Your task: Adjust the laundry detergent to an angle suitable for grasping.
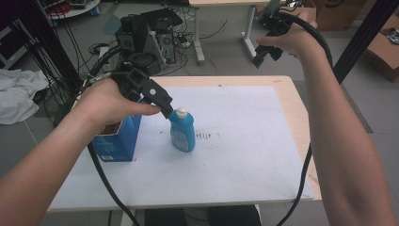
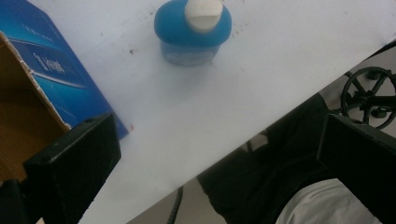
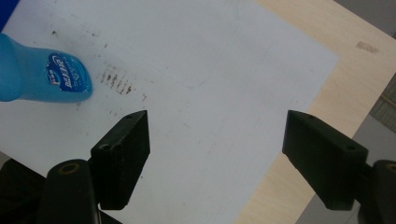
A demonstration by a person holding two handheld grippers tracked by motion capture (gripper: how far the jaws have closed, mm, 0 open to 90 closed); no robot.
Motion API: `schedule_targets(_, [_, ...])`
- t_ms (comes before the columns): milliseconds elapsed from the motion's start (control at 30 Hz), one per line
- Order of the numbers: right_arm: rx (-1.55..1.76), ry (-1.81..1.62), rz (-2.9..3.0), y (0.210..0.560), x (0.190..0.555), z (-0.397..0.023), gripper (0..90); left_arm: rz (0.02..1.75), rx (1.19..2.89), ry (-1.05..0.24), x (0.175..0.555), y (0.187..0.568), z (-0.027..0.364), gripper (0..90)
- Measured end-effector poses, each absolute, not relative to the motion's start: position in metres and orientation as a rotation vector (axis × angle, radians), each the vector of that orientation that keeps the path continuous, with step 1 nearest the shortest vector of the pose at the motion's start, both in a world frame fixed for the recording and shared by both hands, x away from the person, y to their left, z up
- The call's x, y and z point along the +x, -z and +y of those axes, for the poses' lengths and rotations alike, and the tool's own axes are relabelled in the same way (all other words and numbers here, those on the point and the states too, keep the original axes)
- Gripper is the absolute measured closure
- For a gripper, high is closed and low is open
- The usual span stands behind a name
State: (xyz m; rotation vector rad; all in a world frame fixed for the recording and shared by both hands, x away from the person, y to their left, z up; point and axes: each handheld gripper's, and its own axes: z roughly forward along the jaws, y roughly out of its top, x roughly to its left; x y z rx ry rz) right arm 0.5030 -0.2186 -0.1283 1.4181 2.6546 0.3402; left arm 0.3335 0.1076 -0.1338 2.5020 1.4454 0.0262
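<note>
The white sheet at centre and right of the frame lies free; at left, the blue bottle and the open box (near each other) block passage.

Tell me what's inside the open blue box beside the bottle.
The blue box stands open at the top; the left gripper view shows bare brown cardboard inner wall, nothing visibly in it. Its bottom is hidden by the left gripper and, from above, by the hand.

Both forearms are seen bare, with no sleeves worn. The left gripper is built of black blocky parts marked with a white dot, and flat rectangular black jaws with small screw holes are carried by the right gripper. A thick black ribbed cable is trailed from each.
</note>
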Motion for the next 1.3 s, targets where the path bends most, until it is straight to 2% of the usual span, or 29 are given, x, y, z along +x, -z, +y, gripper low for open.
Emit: schedule_targets(1300, [1.415, -0.370, 2.661, 0.137, 0.492, -0.233, 22.9, 1.433, 2.502, -0.051, 0.336, 0.130, 0.106, 0.1])
